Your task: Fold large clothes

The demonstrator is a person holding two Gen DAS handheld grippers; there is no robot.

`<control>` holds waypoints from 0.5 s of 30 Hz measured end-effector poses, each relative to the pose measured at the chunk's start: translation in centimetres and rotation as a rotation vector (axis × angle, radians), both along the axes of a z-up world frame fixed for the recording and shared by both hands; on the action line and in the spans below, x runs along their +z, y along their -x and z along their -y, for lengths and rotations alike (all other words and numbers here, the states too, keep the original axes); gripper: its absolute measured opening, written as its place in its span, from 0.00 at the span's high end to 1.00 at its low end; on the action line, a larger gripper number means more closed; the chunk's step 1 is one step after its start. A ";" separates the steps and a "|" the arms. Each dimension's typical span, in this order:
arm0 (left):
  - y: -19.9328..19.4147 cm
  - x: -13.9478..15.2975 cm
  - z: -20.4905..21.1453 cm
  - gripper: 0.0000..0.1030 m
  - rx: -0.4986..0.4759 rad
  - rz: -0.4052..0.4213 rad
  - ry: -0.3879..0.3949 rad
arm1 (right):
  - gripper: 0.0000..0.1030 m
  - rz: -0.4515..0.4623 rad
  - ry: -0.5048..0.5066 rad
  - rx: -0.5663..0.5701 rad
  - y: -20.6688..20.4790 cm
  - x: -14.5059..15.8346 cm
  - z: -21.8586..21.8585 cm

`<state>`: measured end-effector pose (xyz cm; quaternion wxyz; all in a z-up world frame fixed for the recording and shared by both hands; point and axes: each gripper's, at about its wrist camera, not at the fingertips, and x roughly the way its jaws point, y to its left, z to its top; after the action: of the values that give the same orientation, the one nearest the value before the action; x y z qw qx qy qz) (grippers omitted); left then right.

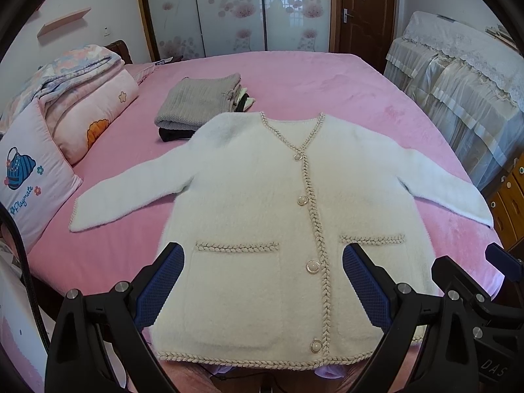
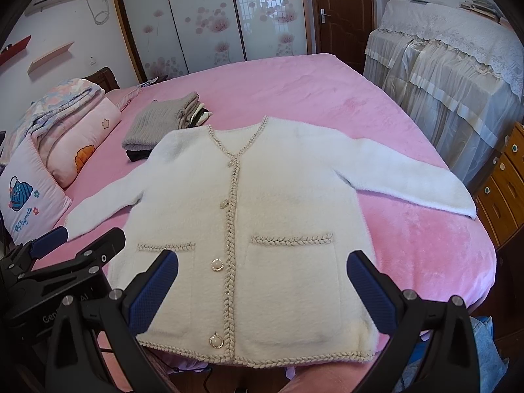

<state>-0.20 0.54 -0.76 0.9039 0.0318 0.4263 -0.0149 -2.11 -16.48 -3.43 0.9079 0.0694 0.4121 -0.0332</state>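
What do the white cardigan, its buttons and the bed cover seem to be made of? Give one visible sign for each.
White cardigan: apparently a fluffy, brushed knit; its surface looks fuzzy with soft edges, trimmed in braided cord.
Buttons: glossy, pearl-like domes in sparkly rims, perhaps plastic and metal; they catch highlights.
Bed cover: likely plush fleece or velvet; the pink pile shows lighter and darker brushed patches.

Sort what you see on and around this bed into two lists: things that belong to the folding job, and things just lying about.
Belongs to the job:
- white cardigan, spread flat, sleeves out
- left tool, open
- right tool, open
- stack of folded clothes, possibly finished pieces

Just lying about:
- folded quilt
- pillow
- lace-covered furniture
- wooden drawers
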 end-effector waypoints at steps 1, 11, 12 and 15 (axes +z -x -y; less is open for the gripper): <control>0.1 0.0 0.0 0.06 0.000 0.001 0.000 | 0.00 0.000 -0.001 0.000 0.0 0.0 0.0; -0.2 -0.1 0.1 0.06 0.013 -0.002 -0.006 | 0.00 0.002 -0.001 0.003 0.1 -0.1 -0.1; -0.1 0.0 0.1 0.06 0.014 0.000 -0.007 | 0.00 0.003 -0.002 0.001 0.1 -0.1 -0.1; -0.1 0.0 0.1 0.06 0.014 0.004 -0.013 | 0.00 0.003 -0.010 -0.001 0.3 -0.6 -0.3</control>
<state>-0.13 0.39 -0.74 0.9046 0.0350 0.4248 -0.0059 -2.40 -16.22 -4.00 0.9081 0.0739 0.4110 -0.0314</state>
